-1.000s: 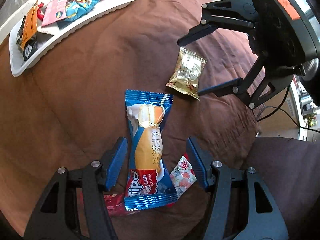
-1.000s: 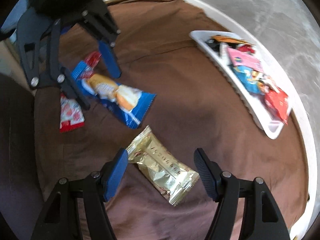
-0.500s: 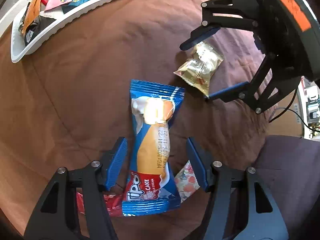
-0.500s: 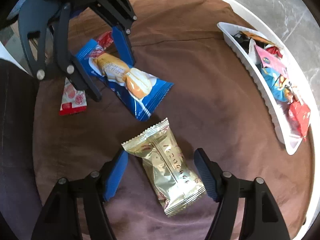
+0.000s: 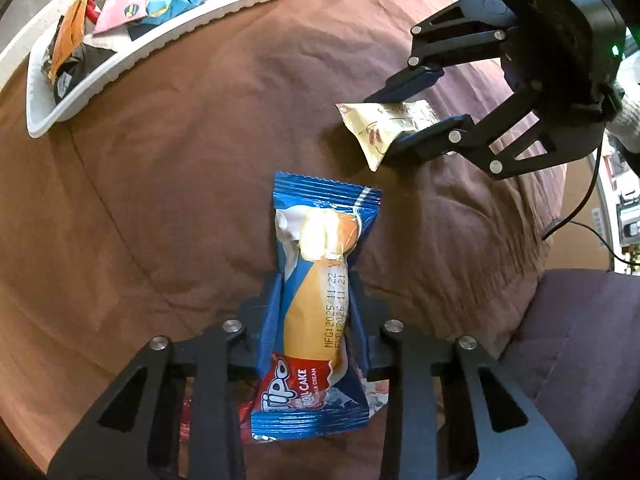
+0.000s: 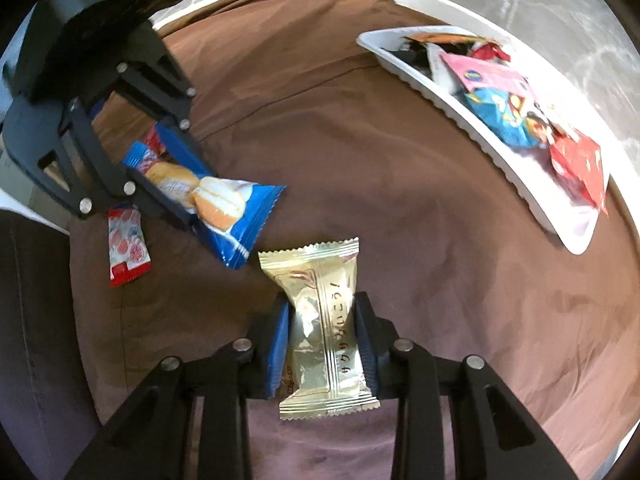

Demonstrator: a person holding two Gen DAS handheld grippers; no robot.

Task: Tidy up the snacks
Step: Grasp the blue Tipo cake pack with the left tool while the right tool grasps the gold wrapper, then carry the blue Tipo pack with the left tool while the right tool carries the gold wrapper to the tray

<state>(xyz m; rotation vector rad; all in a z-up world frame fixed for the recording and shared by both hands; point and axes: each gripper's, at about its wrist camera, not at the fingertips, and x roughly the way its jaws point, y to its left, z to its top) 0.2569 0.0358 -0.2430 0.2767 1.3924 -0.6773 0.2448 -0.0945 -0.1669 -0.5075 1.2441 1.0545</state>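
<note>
**Two snack packets pinched over the brown cloth**

The left gripper [image 5: 314, 316] is closing, its blue pads pressed on the sides of a blue roll cake packet [image 5: 316, 296], whose crimped far end is left free. The right gripper [image 6: 322, 334] is closing on a gold packet [image 6: 322, 320], held by its long edges. A small red sachet [image 6: 126, 246] is seen beside the left gripper. Bare brown cloth [image 6: 360, 152] is left between the packets and the white tray [image 6: 492, 160], which is set near the table edge with several snacks in it.
</note>
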